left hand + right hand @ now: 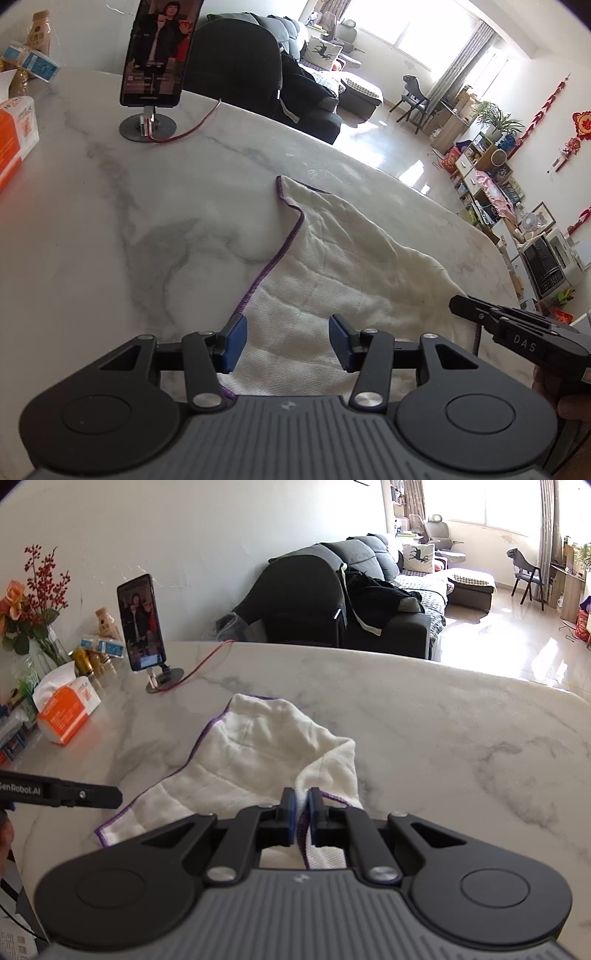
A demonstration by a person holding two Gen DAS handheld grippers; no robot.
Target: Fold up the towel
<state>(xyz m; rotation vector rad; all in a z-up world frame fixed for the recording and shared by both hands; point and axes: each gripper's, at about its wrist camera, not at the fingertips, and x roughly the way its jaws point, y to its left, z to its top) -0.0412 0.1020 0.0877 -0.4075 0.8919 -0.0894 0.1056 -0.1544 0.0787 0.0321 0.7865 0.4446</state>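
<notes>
Towel (255,760), soft and limp, lies rumpled on the marble table (461,720) beside the phone stand (165,679); right gripper (301,814) pinches its purple-edged corner, left gripper (288,341) spread wide above the near hem, the likely next hold.

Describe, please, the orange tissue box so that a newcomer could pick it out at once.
Start at the marble table and go to its cluttered left end, past the phone on a stand. The tissue box lies nearest the towel, the only orange-and-white carton, with a white tissue sticking out.
</notes>
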